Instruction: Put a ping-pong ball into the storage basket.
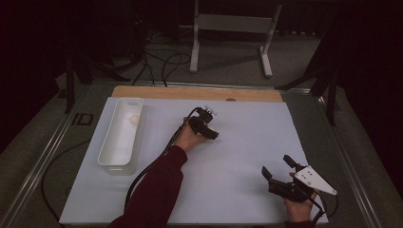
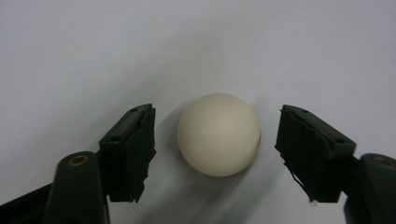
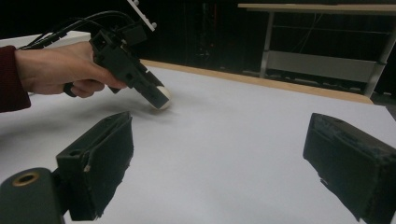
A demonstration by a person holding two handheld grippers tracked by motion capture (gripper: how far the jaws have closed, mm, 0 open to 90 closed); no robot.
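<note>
Two grippers are in our hands. Our left gripper (image 1: pixel 212 133) is tipped down at the middle of the white table (image 1: pixel 237 156), its jaws spread on either side of a cream ball (image 2: pixel 219 134) without touching it. Our right gripper (image 1: pixel 277 167) hovers released at the near right. A second ball (image 1: pixel 134 119) lies in the white tray (image 1: pixel 108 142) at left.

No legible text, label, brand, number or sign appears on any surface in the three views.
</note>
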